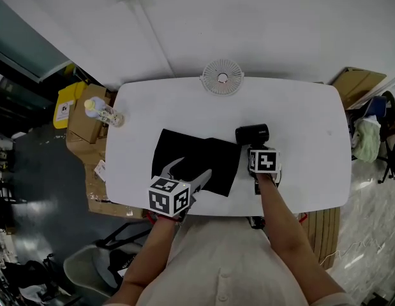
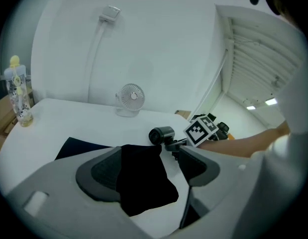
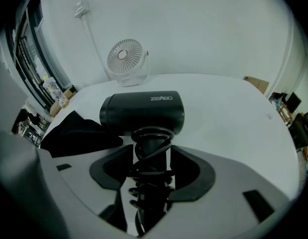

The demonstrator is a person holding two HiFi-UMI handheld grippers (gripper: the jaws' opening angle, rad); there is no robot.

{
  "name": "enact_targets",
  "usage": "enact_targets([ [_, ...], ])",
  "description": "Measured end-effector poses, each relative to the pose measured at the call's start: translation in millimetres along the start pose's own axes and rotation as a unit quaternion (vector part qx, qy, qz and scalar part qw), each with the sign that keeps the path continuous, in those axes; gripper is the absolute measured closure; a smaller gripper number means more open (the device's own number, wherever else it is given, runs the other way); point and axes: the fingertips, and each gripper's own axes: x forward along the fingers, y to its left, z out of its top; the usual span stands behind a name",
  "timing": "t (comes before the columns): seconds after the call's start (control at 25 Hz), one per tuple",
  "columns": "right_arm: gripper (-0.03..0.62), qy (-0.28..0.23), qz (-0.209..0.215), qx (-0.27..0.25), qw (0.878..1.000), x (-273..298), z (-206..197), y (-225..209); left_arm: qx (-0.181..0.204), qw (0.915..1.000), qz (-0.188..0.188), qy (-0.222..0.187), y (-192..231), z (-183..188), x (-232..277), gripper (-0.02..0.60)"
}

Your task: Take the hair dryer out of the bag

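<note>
Lying seemingly empty, the bag (image 1: 184, 150) faces the wide left tool (image 1: 189, 171); right tool (image 3: 151, 171) grips the hair dryer (image 3: 141, 111).

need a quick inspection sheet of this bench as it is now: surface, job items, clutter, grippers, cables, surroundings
surface: white table, rounded corners, no spills seen.
job's things: black bag lying flat; hair dryer out of it, beside its right edge.
clutter: small fan at the far edge; bottle at the left edge.
grippers: left gripper open above the bag's near edge, holding nothing; right gripper closed on the dryer's handle.
cables: dryer cord coiled round the handle; wall line running down behind the table.
surroundings: cardboard boxes left of the table; folded cardboard at right.
</note>
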Motion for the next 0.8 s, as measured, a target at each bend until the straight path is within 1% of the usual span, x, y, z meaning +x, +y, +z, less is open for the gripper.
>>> enact_targets([
  [0.24,0.349,-0.011,0.002,-0.024,1.000,2.3,0.9,2.1,0.008,0.9990,-0.042,-0.011,-20.2,8.9,9.5,0.219],
  [0.32,0.347,-0.014,0.009,-0.029,0.999,2.9,1.2,2.5,0.006,0.9985,-0.051,-0.016,-23.9,10.4,9.8,0.238],
  [0.36,0.344,-0.015,0.014,-0.026,0.999,2.9,1.8,2.5,0.004,0.9984,-0.053,-0.019,-24.7,11.5,9.2,0.264],
  [0.4,0.341,-0.017,0.019,-0.023,0.999,2.0,2.9,2.4,0.002,0.9983,-0.053,-0.024,-24.8,12.8,8.1,0.309],
  [0.52,0.339,-0.038,0.029,-0.016,0.999,-7.9,11.0,0.5,-0.007,0.9978,-0.051,-0.041,-24.7,17.0,4.1,0.475],
  [0.6,0.339,-0.060,0.041,-0.009,0.997,-17.7,18.5,-0.1,-0.011,0.9971,-0.057,-0.048,-25.4,19.2,3.0,0.556],
  [0.64,0.339,-0.071,0.048,-0.008,0.996,-23.3,21.9,0.1,-0.013,0.9967,-0.063,-0.051,-26.4,20.1,3.2,0.569],
  [0.8,0.339,-0.114,0.070,-0.033,0.990,-55.8,30.4,1.9,-0.013,0.9948,-0.083,-0.057,-33.7,22.8,5.0,0.572],
])
